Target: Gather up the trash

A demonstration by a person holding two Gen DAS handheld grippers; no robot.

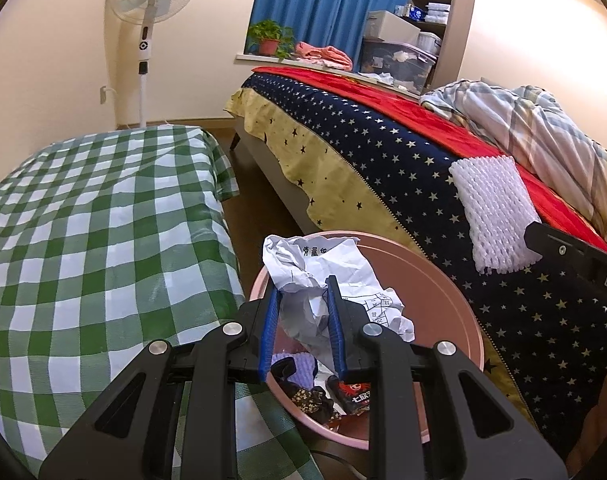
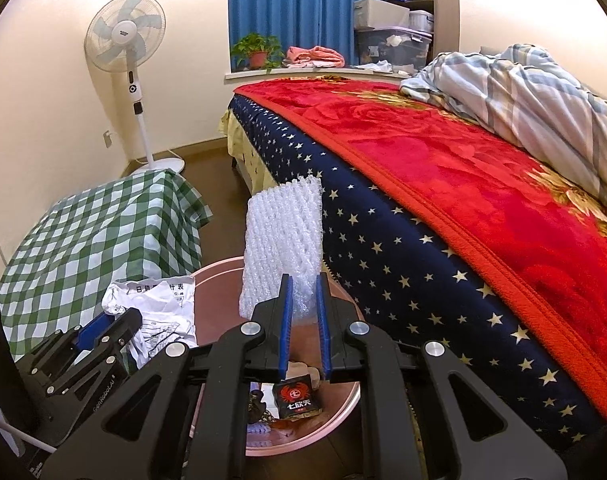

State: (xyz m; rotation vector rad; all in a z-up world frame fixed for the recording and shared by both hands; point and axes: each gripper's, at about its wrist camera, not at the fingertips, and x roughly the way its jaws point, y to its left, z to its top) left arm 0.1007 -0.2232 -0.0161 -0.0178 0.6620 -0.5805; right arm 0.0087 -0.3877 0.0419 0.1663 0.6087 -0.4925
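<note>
A pink round trash bin stands on the floor between a checkered table and the bed; it also shows in the right wrist view. My left gripper is shut on a crumpled white printed paper and holds it over the bin; the paper also shows in the right wrist view. My right gripper is shut on a white foam fruit net, held upright above the bin; the net also shows in the left wrist view. Wrappers, among them a black and red packet, lie inside the bin.
A table with a green checkered cloth is on the left. A bed with a star-patterned sheet and a red blanket is on the right. A standing fan is by the far wall, over dark wood floor.
</note>
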